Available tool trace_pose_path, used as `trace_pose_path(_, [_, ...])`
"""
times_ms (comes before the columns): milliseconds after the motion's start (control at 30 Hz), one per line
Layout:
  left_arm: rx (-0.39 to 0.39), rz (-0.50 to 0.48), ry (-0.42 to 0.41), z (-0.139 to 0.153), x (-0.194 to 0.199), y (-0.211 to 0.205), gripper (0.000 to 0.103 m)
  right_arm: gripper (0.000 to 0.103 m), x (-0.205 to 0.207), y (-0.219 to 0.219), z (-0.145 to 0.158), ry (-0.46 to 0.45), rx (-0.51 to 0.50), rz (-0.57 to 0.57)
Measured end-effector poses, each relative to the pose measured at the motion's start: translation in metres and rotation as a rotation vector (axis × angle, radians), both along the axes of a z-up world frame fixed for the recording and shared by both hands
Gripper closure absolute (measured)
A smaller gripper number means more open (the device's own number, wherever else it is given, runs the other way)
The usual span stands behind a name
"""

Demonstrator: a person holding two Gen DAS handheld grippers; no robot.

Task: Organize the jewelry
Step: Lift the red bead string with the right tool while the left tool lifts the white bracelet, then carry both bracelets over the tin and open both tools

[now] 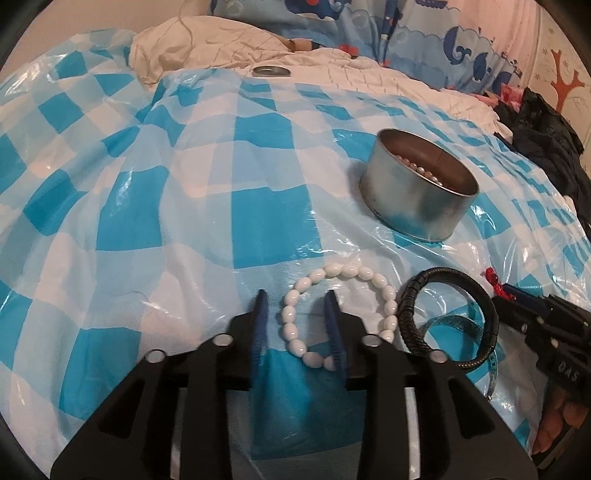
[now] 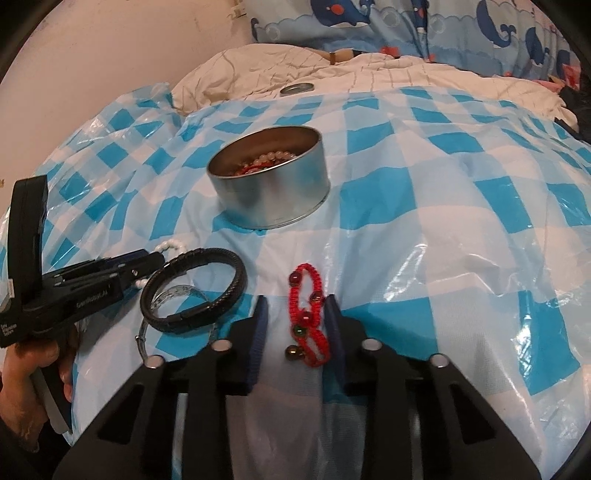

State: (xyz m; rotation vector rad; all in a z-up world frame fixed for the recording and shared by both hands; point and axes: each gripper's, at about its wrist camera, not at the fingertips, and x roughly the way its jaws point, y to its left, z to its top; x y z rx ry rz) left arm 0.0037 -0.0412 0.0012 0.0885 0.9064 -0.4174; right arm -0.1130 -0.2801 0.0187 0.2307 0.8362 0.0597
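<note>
A white bead bracelet lies on the blue-checked plastic sheet. My left gripper is open, its right finger inside the bracelet's loop and its left finger outside. A black braided leather bracelet lies just right of it, over a clear bangle. A round metal tin holding pearl beads stands beyond. In the right wrist view my right gripper is open around a red woven bracelet with dark beads. The tin, the black bracelet and the left gripper show there too.
The checked plastic sheet covers a bed with a cream quilt and a whale-print pillow behind. A tin lid lies on the quilt. Dark clothing lies at the right edge.
</note>
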Motion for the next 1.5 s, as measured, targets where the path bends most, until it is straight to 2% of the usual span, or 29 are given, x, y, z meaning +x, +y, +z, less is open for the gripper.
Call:
trace_pose_path(100, [0.017,-0.007,-0.005,0.0,-0.001,-0.004,0.063,0.085,-0.001,-0.004,0.0,-0.006,0.015,-0.01])
trace_pose_path(367, [0.016,-0.009,-0.007,0.0,-0.001,-0.004,0.061,0.087,-0.003,-0.007,0.001,-0.018,0.033,-0.012])
trace_pose_path(400, [0.013,-0.009,-0.009,0.0,-0.002,-0.003,0.064,0.088,-0.003,-0.008,0.002,-0.022,0.039,-0.014])
trace_pose_path(433, [0.008,-0.008,-0.01,0.001,-0.002,-0.003,0.071,0.089,-0.004,-0.009,0.002,-0.024,0.042,-0.014])
trace_pose_path(467, [-0.003,-0.008,-0.007,0.0,-0.001,-0.001,0.09,0.089,-0.004,-0.009,0.002,-0.029,0.049,-0.015])
trace_pose_path(500, [-0.024,-0.009,0.002,0.0,0.0,0.001,0.097,0.089,-0.005,-0.01,0.002,-0.032,0.055,-0.015])
trace_pose_path(567, [-0.067,-0.008,0.019,0.0,0.003,0.006,0.097,0.089,-0.006,-0.013,0.003,-0.041,0.073,-0.018])
trace_pose_path(700, [-0.235,0.015,0.099,-0.002,0.013,0.027,0.097,0.089,-0.01,-0.019,0.005,-0.064,0.119,-0.028])
trace_pose_path(833, [-0.364,0.026,0.138,0.004,0.018,0.041,0.097,0.089,-0.014,-0.022,0.008,-0.089,0.151,-0.031])
trace_pose_path(1033, [-0.443,-0.016,0.114,0.036,0.018,0.041,0.097,0.089,-0.019,-0.029,0.014,-0.13,0.239,-0.046])
trace_pose_path(1167, [-0.437,-0.066,0.09,0.057,0.017,0.027,0.097,0.089,-0.019,-0.031,0.026,-0.161,0.313,-0.04])
trace_pose_path(1367, [-0.454,-0.17,0.04,0.1,0.025,-0.013,0.097,0.089,0.005,-0.025,0.059,-0.173,0.3,0.033])
trace_pose_path(1500, [-0.46,-0.201,0.026,0.111,0.042,-0.042,0.097,0.089,0.028,-0.034,0.071,-0.166,0.26,0.054])
